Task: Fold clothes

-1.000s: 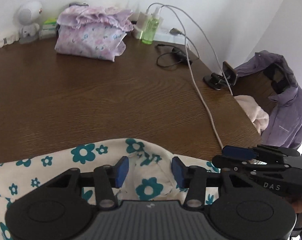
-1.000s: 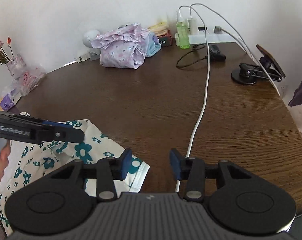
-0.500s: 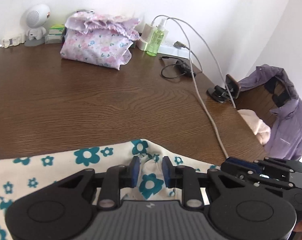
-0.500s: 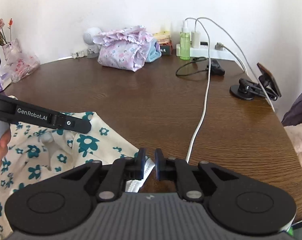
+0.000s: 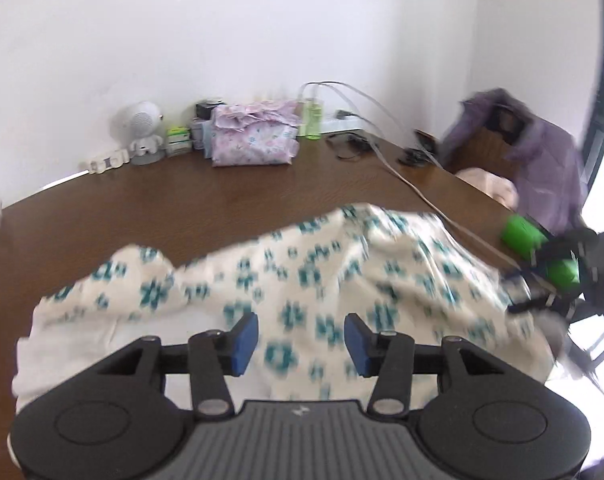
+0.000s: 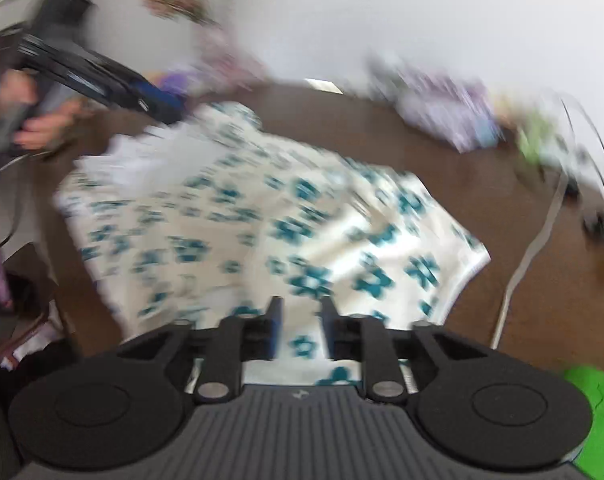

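Left wrist view: the left gripper is opening, pads clear of the flowered garment spread on the brown table. The right gripper opens likewise, cloth beneath. A fold looks just released; next, regrasp an edge. Only the right view shows the person's hand.

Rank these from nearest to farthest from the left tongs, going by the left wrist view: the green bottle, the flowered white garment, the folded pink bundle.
1. Flowered white garment: right under the left tongs, spread across the near table.
2. Folded pink bundle: far side of the table, slightly left of centre.
3. Green bottle: by the wall, just right of the bundle and slightly behind it.
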Motion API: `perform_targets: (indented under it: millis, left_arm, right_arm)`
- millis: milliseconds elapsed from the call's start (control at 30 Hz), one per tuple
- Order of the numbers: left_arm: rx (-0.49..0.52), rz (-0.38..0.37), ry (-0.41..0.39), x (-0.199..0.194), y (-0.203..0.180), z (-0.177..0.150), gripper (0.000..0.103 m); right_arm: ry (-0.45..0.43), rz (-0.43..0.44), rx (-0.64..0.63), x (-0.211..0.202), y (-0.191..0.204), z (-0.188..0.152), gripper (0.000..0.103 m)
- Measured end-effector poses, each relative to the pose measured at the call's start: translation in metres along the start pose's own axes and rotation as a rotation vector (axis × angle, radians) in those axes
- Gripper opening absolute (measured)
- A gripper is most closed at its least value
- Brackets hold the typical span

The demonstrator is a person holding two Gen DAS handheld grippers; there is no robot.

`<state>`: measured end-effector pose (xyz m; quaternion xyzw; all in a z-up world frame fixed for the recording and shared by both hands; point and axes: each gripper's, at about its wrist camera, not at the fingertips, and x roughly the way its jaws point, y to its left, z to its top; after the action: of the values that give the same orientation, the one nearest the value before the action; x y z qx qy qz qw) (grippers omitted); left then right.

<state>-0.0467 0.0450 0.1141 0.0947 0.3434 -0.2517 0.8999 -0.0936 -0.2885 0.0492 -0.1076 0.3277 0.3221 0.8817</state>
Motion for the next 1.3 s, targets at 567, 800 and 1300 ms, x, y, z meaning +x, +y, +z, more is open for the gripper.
perform_targets:
  millis: [567,800,1300]
  left_arm:
    - [0.085,-0.102,0.103,-0.057,0.043,-0.131,0.051]
    - [0.211,-0.116,0.064,-0.055,0.045,-0.138,0.047]
    - [0.250,-0.076,0.079,-0.055,0.042,-0.132,0.035]
  right_arm:
    - [0.058,0.075,-0.238,-0.002,0.073,-0.020,0.054]
    - [0.081,0.092,-0.207,0.013,0.069,-0.014,0.047]
    - [0.039,0.049,-0.126,-0.018,0.062,-0.013,0.013]
